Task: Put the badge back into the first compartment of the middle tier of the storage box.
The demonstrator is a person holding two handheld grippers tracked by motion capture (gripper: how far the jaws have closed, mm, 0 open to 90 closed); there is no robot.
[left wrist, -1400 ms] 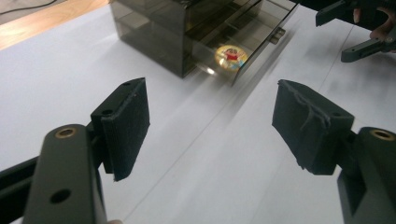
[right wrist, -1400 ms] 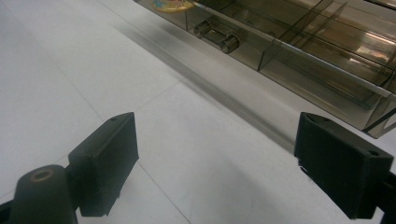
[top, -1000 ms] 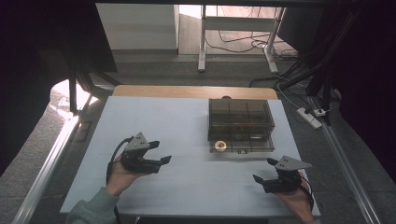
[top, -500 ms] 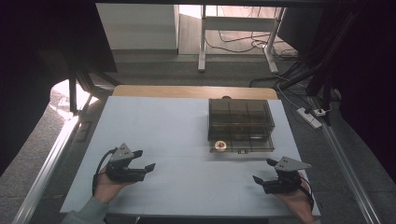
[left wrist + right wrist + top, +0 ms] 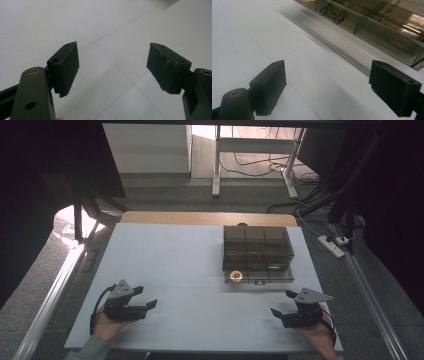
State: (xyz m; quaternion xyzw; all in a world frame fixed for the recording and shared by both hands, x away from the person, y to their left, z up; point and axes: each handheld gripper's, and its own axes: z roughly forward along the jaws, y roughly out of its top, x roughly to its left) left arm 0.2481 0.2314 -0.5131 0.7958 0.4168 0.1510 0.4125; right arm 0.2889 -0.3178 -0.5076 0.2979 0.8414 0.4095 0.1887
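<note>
While both hands rest at the near edge of the table [image 5: 165, 250], no handling of the organiser is under way; judged from how things lie, all of the work is still ahead.

Item 1: left gripper [image 5: 145, 306]. Jaws stand partly apart with nothing between them; in the left gripper view the left gripper [image 5: 112, 70] frames bare table surface crossed by thin seam lines. Well apart from the box, which lies far ahead of it and off to its right.

Item 2: right gripper [image 5: 278, 312]. Jaws wide apart, empty; in the right gripper view the right gripper [image 5: 327, 87] has white table between its pads. The box lies just ahead of it, near but not touching.

Item 3: smoky transparent compartment box [image 5: 257, 254], flat on the table, divided into cells; whether its lid is latched cannot be told.

Item 4: small round red-and-gold object [image 5: 235, 276], at the box's near-left corner, ahead and left of the right gripper.

View differences: the high view gives both hands and the whole box together. The right gripper view alone shows the compartment box [image 5: 372, 20] close up, with a small metallic cylinder [image 5: 332, 14] in one near cell. The left gripper view adds frayed wear on one jaw pad [image 5: 165, 67].
</note>
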